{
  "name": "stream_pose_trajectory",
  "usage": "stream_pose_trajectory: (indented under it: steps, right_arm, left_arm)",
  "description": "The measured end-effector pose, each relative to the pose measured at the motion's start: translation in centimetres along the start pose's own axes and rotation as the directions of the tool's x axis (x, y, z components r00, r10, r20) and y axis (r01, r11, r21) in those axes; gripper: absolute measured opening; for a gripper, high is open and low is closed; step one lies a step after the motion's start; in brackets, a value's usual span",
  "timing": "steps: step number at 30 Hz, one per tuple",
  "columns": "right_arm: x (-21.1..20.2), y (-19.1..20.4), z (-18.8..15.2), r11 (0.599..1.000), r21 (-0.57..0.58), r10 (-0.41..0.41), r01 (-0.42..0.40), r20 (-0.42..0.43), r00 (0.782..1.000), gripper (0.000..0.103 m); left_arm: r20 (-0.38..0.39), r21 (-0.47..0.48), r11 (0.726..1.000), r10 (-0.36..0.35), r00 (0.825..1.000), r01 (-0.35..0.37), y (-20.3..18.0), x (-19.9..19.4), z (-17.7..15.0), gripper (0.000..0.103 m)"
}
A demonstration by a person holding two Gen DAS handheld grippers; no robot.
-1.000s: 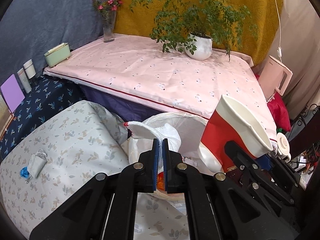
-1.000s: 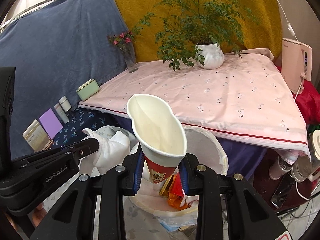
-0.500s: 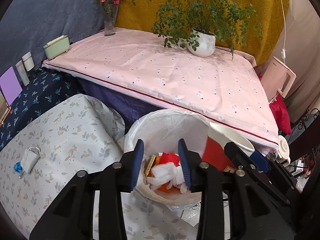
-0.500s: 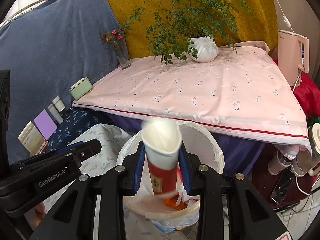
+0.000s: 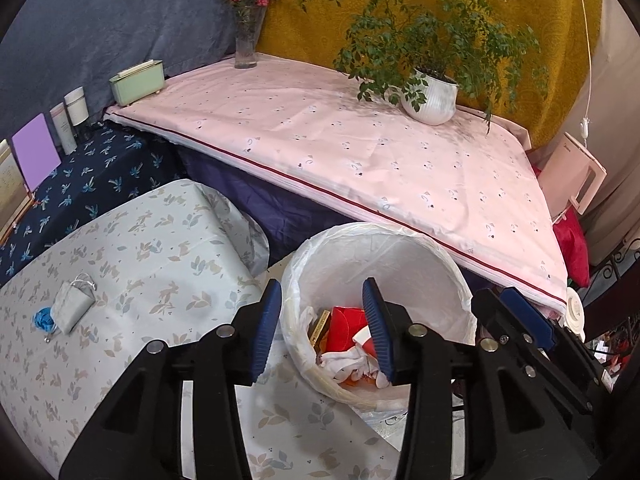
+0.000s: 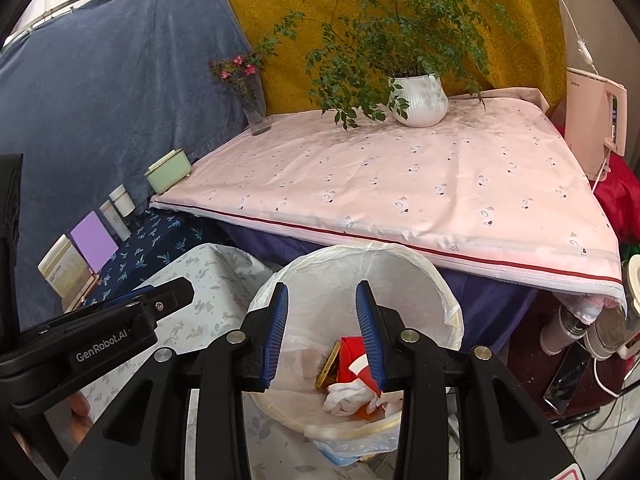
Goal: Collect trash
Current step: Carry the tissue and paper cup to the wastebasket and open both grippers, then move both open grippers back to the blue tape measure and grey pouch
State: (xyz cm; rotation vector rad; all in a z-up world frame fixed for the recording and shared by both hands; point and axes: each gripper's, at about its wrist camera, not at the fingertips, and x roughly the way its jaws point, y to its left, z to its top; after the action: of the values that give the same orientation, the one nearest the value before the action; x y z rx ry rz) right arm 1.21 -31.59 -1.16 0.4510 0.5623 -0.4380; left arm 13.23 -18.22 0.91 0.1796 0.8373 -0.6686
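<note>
Hovering over bin rim (image 5: 460, 280): left gripper (image 5: 322, 328), right gripper (image 6: 322, 330), jaws spread, empty.

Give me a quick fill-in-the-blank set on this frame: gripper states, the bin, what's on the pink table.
1. Both the left gripper and right gripper are ___.
2. The red-and-white paper cup lies inside the ___.
3. The trash bin is lined with a ___ plastic bag.
4. The potted plant stands on the ___ tablecloth.

Missing words: open; trash bin; white; pink
</note>
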Motion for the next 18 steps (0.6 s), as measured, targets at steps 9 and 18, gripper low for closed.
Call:
stream_pose_trajectory:
  steps: [9, 18]
  right_arm:
    - [-0.5, 3.0, -0.2, 0.998, -0.046, 0.031, -0.031, -0.005, 1.000, 0.035]
    - [-0.8, 7.7, -1.0, 0.990, -0.120, 0.078, -0.079, -0.016, 0.997, 0.036]
  left_arm:
    - [0.018, -0.054, 0.998, 0.038, 0.999, -0.037, 3.1, -1.4, -0.4, 0.044]
    - [0.033, -0.153, 0.983, 0.111, 0.993, -0.105, 8.9, -3.1, -1.3, 0.055]
